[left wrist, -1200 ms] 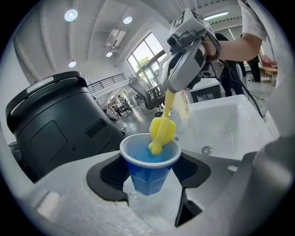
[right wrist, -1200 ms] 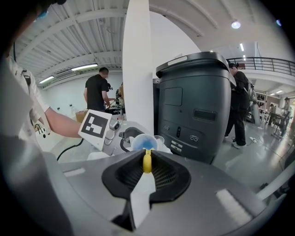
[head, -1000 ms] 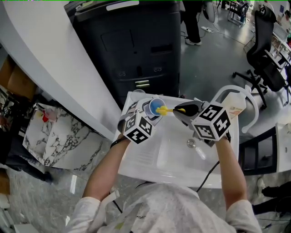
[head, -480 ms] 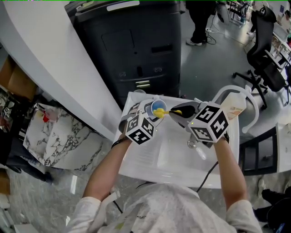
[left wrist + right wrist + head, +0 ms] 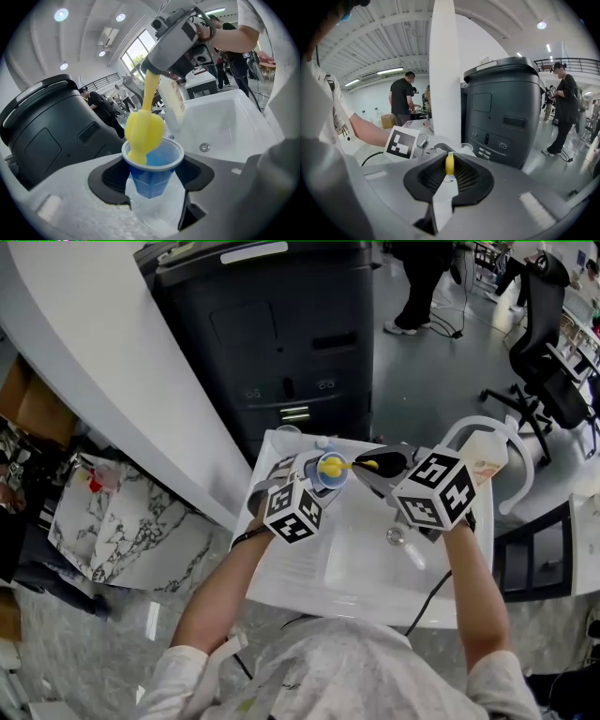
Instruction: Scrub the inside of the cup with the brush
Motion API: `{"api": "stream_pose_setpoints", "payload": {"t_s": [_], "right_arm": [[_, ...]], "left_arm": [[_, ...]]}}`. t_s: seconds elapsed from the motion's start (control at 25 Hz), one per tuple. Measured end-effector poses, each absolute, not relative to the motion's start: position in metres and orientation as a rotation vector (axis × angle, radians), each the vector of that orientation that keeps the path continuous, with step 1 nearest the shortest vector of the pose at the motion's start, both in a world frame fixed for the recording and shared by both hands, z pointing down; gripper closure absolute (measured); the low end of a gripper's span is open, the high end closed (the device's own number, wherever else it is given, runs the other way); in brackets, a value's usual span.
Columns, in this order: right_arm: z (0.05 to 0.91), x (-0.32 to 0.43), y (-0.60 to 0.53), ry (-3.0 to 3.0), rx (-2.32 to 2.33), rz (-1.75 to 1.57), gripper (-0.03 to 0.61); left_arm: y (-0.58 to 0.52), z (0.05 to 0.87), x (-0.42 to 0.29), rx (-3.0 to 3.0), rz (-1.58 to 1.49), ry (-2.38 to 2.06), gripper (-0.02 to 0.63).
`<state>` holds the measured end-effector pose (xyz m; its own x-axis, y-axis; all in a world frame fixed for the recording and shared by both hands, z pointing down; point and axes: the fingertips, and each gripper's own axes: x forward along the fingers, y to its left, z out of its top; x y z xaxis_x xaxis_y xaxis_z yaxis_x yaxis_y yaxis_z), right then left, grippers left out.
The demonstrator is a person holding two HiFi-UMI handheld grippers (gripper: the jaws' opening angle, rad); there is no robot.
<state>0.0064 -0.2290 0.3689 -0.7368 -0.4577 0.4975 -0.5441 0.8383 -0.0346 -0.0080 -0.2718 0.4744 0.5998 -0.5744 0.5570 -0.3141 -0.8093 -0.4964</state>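
White sink (image 5: 375, 589), dark bin (image 5: 281, 334) behind | left gripper (image 5: 152, 199): clamped on blue cup (image 5: 157, 176), above sink's far-left corner | right gripper (image 5: 448, 182): clamped on yellow brush (image 5: 144, 129), head inside cup

White sink (image 5: 361, 563) w/ drain (image 5: 395, 536); black bin (image 5: 281, 334) behind; office chair (image 5: 548, 362) rt.

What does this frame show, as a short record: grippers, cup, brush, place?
left gripper: shut on the blue cup, mouth open toward the other gripper
right gripper: shut on the yellow brush by its handle
brush head: lower part inside the cup's mouth, upper part above the rim
place: both held over the white sink
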Motion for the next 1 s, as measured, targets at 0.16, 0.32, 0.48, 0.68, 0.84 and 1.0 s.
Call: {"api": "stream_pose_setpoints", "payload": {"t_s": [0.16,0.32,0.48,0.68,0.84,1.0], "right_arm": [[0.367,0.012,-0.231,-2.543,0.756,0.253,0.543],[0.366,0.015,-0.232,-2.55,0.769,0.261,0.543],[0.361,0.02,-0.232,-2.566,0.798,0.263,0.543],[0.353,0.035,-0.237,-2.597,0.884,0.286,0.543],[0.35,0.046,-0.241,-2.614,0.974,0.303,0.543],[0.346,0.054,-0.244,-2.61,1.061,0.26,0.543]], "left_arm": [[-0.269,0.476,-0.006,-2.479,-1.04,0.711,0.313],[-0.27,0.473,-0.005,-2.486,-1.023,0.726,0.311],[-0.272,0.471,-0.008,-2.498,-1.007,0.758,0.311],[-0.278,0.468,-0.015,-2.559,-0.966,0.837,0.311],[-0.282,0.459,-0.018,-2.599,-0.91,0.905,0.311],[-0.287,0.447,-0.018,-2.663,-0.825,0.97,0.311]]}}
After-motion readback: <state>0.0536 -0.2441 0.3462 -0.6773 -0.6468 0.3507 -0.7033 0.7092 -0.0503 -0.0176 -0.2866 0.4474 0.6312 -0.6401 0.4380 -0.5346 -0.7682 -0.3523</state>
